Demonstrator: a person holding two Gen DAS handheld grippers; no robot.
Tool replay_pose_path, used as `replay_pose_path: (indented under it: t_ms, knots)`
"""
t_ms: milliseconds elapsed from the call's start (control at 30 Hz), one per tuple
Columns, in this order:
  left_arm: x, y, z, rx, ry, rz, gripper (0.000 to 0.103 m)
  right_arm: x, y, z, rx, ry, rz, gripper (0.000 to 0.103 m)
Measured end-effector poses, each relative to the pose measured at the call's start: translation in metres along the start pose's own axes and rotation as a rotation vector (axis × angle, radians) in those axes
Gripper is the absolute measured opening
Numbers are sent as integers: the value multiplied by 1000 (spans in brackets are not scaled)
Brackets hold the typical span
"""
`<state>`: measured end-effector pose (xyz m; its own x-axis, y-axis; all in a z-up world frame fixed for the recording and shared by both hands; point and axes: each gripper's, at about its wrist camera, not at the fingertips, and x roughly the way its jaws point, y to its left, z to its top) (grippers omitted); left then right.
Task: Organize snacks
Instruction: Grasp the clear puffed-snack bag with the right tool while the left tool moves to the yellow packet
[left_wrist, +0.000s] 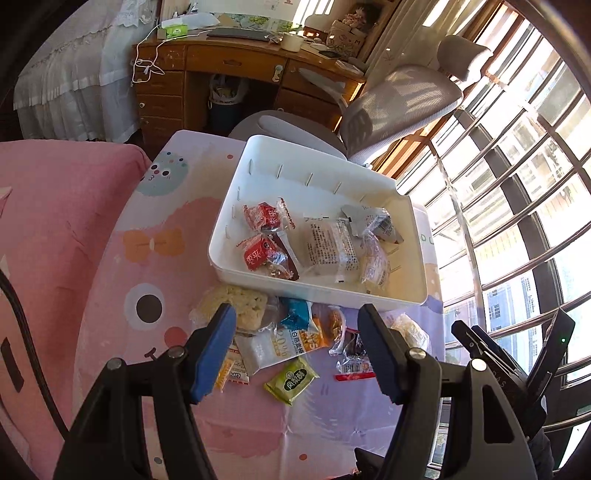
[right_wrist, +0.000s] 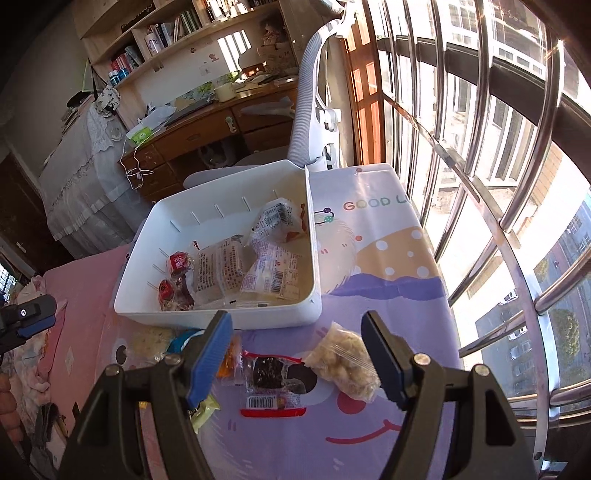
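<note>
1. Left wrist view: the left gripper (left_wrist: 297, 345) hangs with fingers apart and nothing between them, above the loose snacks (left_wrist: 291, 343) heaped at 6 o'clock of the bin (left_wrist: 229, 254), probably lined up for a pick. The bin holds red packs (left_wrist: 260, 236) at its 9 o'clock and clear packs (left_wrist: 330, 247) toward 3

2. Right wrist view: the right gripper (right_wrist: 295, 354) is also spread and empty, over a dark pack (right_wrist: 271, 376) and a puffed bag (right_wrist: 345, 363) lying just short of the bin, likely next to go in
</note>
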<state>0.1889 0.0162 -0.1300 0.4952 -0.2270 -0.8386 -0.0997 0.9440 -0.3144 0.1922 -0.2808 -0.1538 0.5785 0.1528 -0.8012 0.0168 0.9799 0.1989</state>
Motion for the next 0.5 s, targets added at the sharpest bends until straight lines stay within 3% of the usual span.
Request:
replay_pose_path:
  t_ms: [500]
  knots:
    - [11, 10, -79, -11, 59, 82, 67, 15, -26, -59, 16, 192, 31, 73]
